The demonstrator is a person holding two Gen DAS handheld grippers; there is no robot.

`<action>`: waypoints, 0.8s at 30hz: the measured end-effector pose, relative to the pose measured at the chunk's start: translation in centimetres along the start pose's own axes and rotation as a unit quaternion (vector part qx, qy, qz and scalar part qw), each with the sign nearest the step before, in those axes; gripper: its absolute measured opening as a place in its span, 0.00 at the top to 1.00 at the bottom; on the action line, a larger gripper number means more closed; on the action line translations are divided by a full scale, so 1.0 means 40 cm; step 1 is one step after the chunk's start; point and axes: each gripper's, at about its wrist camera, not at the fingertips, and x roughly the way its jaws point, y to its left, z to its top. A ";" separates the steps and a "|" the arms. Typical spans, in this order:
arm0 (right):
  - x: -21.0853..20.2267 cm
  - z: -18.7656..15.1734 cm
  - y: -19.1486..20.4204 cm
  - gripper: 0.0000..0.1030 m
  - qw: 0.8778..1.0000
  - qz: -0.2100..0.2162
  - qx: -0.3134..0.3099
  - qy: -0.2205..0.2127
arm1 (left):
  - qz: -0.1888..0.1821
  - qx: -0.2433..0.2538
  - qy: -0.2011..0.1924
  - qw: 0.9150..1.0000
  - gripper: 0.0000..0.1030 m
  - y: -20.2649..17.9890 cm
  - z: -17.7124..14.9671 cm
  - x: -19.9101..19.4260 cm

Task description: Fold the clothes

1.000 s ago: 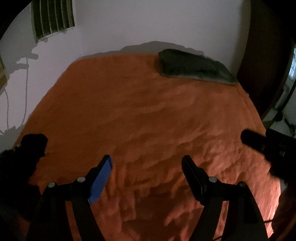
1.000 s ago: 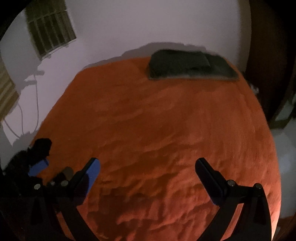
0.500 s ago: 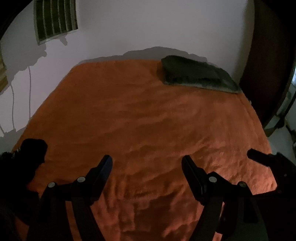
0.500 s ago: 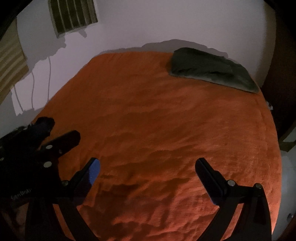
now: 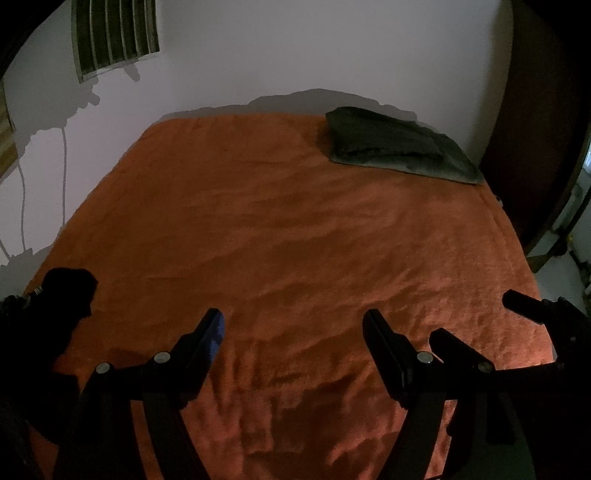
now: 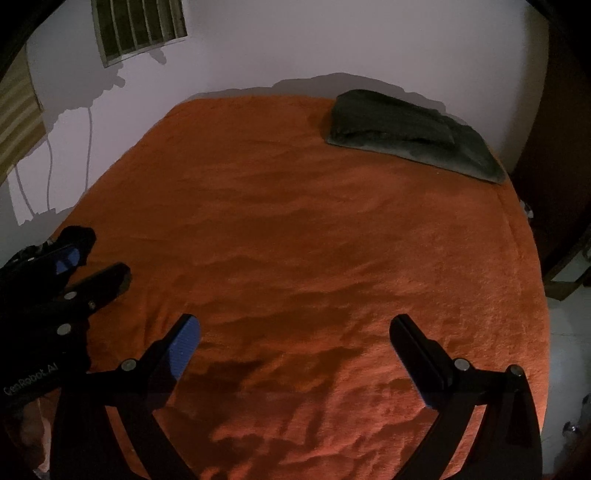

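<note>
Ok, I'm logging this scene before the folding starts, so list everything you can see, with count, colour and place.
Bed cover: one, orange, spread over the whole bed.
Folded cloth: one, dark grey-green, far right corner of the bed by the wall.
Dark clothing: one heap, black, near left edge of the bed.
Vent: one, slatted, high on the white wall, left.
Cables: pale, hanging down the left wall.
Left claw: one, black with blue pad, open over the bed cover.
Right claw: one, black with blue pad, open.
</note>
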 end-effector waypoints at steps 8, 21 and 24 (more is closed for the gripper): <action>-0.009 0.004 -0.040 0.00 0.999 0.001 0.043 -0.003 | 0.013 0.002 0.013 1.000 0.24 0.010 -0.010 0.016; 0.015 0.005 -0.032 0.00 0.999 0.007 0.038 0.011 | 0.008 0.005 0.034 0.999 0.24 0.005 -0.028 0.040; 0.019 0.005 -0.031 0.00 0.999 0.010 0.037 0.014 | 0.011 0.005 0.033 0.999 0.24 0.006 -0.029 0.039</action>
